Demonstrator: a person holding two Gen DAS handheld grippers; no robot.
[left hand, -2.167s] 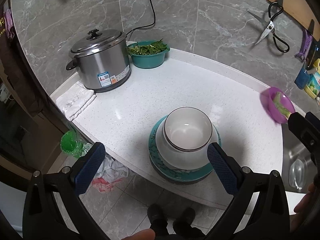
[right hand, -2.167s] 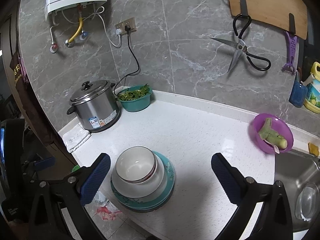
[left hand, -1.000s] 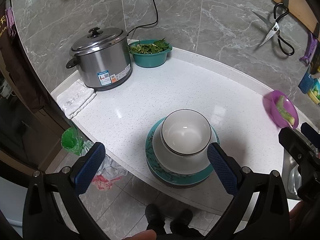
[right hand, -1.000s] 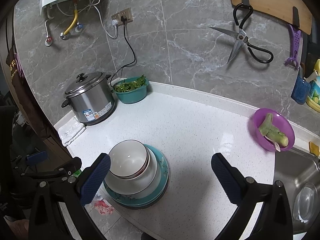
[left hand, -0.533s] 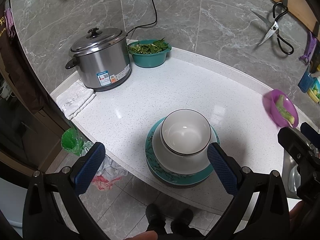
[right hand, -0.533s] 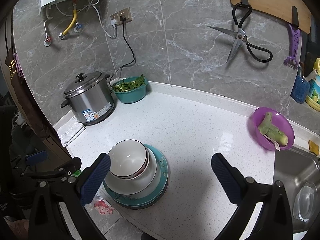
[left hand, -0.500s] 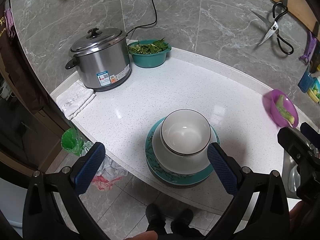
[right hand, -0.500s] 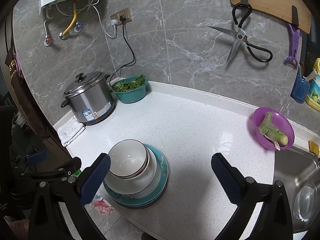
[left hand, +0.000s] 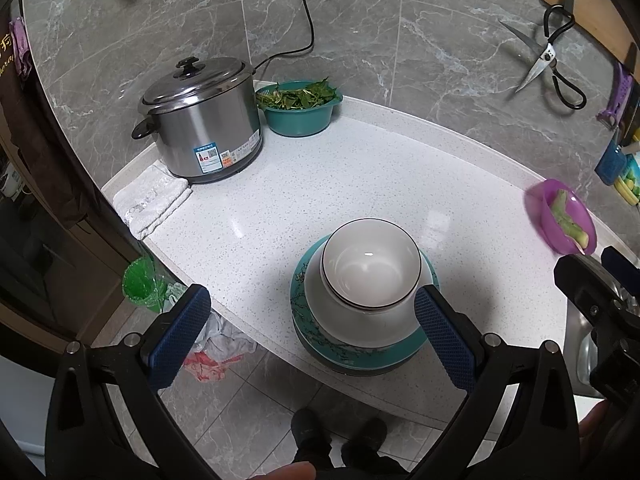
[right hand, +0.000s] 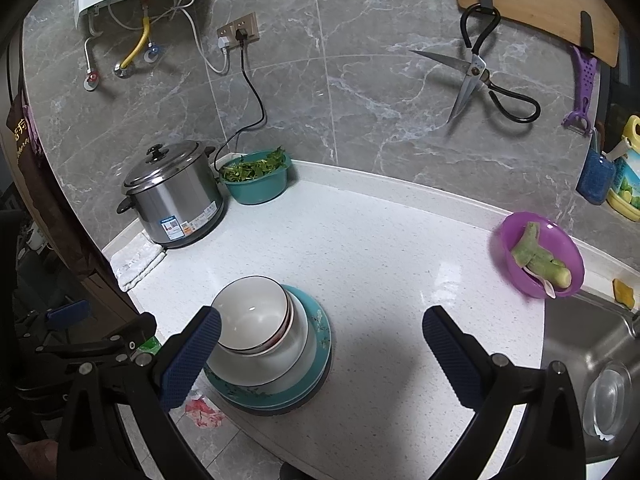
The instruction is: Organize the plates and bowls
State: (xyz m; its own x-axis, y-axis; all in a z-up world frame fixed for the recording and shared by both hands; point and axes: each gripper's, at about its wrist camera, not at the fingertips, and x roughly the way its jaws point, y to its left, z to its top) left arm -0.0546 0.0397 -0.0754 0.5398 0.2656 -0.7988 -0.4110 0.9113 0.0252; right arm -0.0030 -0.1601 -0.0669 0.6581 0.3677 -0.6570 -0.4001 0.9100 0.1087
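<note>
White bowls (left hand: pixel 371 268) are nested on a stack of teal plates (left hand: pixel 356 354) near the front edge of the white counter (left hand: pixel 304 200). The stack also shows in the right wrist view, with the bowls (right hand: pixel 250 316) on the plates (right hand: pixel 316 344). My left gripper (left hand: pixel 312 334) is open and empty, held above and in front of the stack. My right gripper (right hand: pixel 320 354) is open and empty, above the counter to the right of the stack; its left finger (right hand: pixel 188 356) overlaps the stack's edge in view.
A steel rice cooker (left hand: pixel 200 120), a teal basin of greens (left hand: pixel 298 108) and a folded white towel (left hand: pixel 152 200) stand at the back left. A purple bowl with vegetable pieces (right hand: pixel 538 256) sits by the sink (right hand: pixel 588 364). Scissors (right hand: pixel 480 76) hang on the wall.
Over the two seconds both grippers drifted slightly back from the stack. In the last half second nothing has visibly moved.
</note>
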